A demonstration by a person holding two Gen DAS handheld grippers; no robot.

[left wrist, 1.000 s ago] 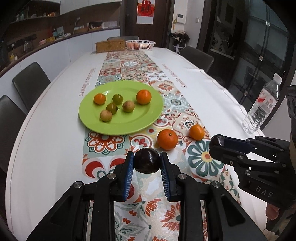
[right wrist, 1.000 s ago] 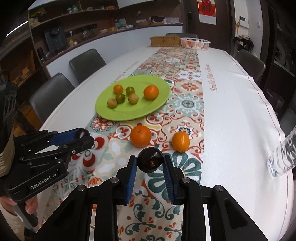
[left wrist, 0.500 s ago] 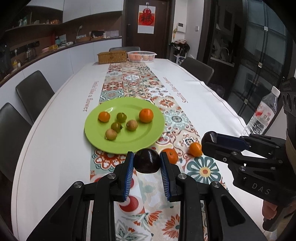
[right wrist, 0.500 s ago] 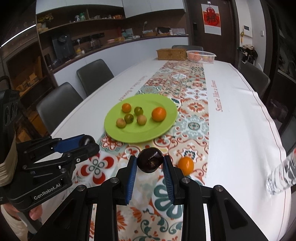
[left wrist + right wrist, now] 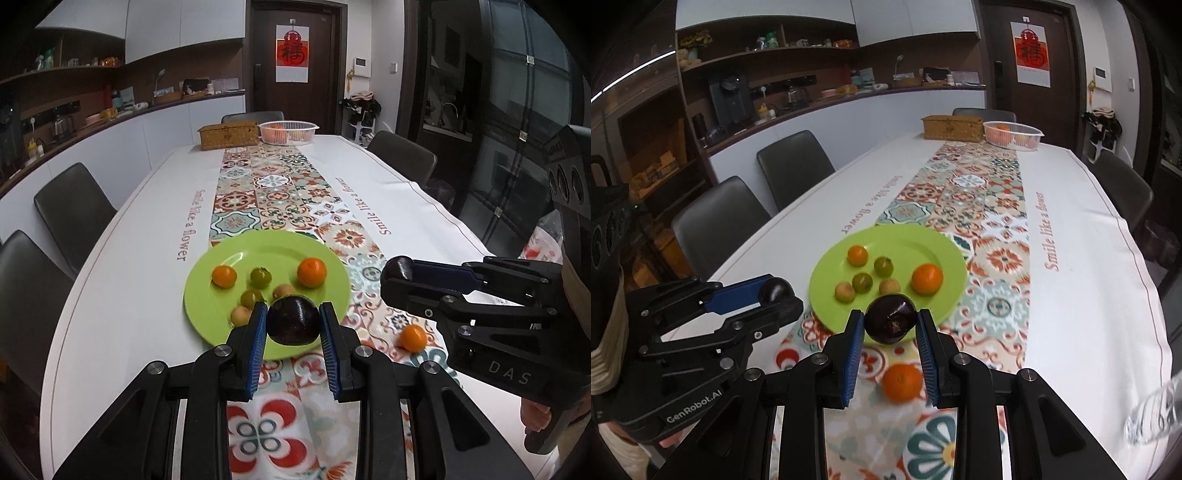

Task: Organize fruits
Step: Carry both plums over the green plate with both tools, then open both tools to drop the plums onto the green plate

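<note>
My left gripper (image 5: 293, 325) is shut on a dark purple plum (image 5: 293, 319), held above the near rim of the green plate (image 5: 210, 317). My right gripper (image 5: 890, 326) is shut on another dark plum (image 5: 890, 323), also raised near the plate's (image 5: 942, 254) front edge. The plate holds a large orange (image 5: 312, 272), a small orange (image 5: 224, 276) and several small green and tan fruits. One orange (image 5: 902, 382) lies on the runner under the right gripper. A smaller orange (image 5: 413, 338) lies right of the plate.
A wicker box (image 5: 229, 136) and a white basket with fruit (image 5: 288, 132) stand at the far table end. A water bottle (image 5: 1152, 417) stands at the right edge. Dark chairs (image 5: 74, 210) line both sides.
Both grippers have risen and moved forward toward the plate with their plums. The loose oranges now lie closer below and behind the fingers.
</note>
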